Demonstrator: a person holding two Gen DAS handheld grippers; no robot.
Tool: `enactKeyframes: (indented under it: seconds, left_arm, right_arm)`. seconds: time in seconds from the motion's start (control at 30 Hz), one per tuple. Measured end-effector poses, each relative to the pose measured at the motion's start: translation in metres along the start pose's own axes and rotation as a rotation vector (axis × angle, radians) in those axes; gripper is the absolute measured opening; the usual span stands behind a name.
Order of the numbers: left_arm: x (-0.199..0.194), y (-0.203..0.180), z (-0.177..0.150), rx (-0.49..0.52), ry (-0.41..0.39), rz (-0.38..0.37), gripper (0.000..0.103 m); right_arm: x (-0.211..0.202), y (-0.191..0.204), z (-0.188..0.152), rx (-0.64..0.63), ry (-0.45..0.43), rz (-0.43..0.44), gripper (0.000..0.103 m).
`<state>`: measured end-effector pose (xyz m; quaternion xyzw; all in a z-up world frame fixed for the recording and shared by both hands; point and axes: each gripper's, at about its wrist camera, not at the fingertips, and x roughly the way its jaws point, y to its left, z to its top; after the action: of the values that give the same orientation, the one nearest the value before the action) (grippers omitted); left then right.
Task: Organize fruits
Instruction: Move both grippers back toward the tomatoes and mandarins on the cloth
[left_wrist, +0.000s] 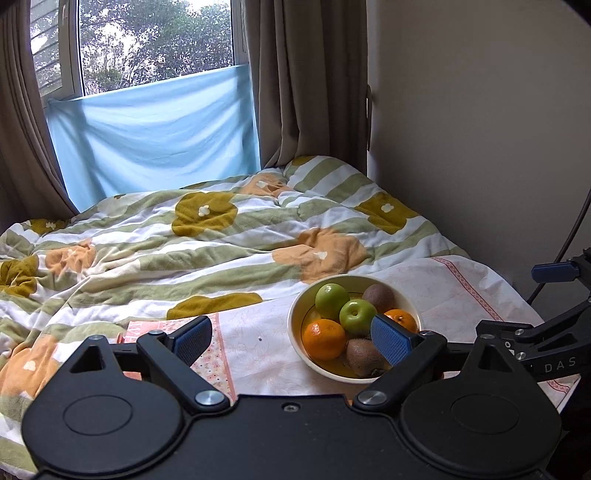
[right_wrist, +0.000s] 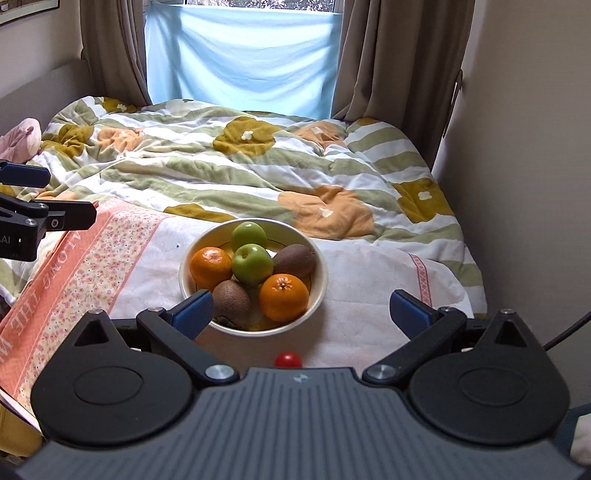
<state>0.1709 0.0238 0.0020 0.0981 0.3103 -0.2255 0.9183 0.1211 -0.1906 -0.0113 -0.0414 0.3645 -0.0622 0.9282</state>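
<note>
Right wrist view: bowl (right_wrist: 317, 295) of round, smooth fruit sits mid-cloth. Right gripper (right_wrist: 301, 310) and left gripper (left_wrist: 291, 341) are wide open, empty. Hard oranges (right_wrist: 283, 297) could roll; grab around the middle.

Red ball (right_wrist: 288, 359) half hidden behind right hand-held gripper body, kiwi (left_wrist: 365, 356) partly behind blue finger pad (left_wrist: 391, 341)

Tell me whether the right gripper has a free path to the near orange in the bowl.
Probably yes. The right gripper is open, empty and faces the bowl. The near orange lies at the near rim, on top, uncovered. A kiwi touching it may crowd one side.
</note>
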Motion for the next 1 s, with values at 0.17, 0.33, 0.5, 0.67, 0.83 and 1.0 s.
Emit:
enactKeyframes:
  seconds: [0.17, 0.33, 0.5, 0.67, 0.83, 1.0]
  left_arm:
    - [-0.016, -0.024, -0.011, -0.026, -0.012, 0.007, 0.095]
    - [-0.022, -0.059, -0.033, -0.041, 0.002, 0.047, 0.095]
    - [-0.010, -0.091, -0.062, -0.101, 0.046, 0.074, 0.095]
    - [0.012, -0.124, -0.090, -0.143, 0.113, 0.089, 0.095]
    - [0.038, -0.154, -0.114, -0.172, 0.158, 0.104, 0.091]
    - [0.061, -0.181, -0.130, -0.166, 0.189, 0.114, 0.082]
  right_arm:
    - [-0.019, -0.018, -0.025, 0.000, -0.013, -0.005, 0.103]
    - [-0.019, -0.041, -0.053, -0.030, -0.012, 0.020, 0.103]
    - [-0.002, -0.061, -0.079, -0.054, 0.013, 0.081, 0.103]
    - [0.023, -0.076, -0.100, -0.053, 0.038, 0.127, 0.103]
    - [0.050, -0.083, -0.112, -0.047, 0.058, 0.161, 0.103]
    - [0.070, -0.084, -0.118, -0.067, 0.080, 0.174, 0.103]
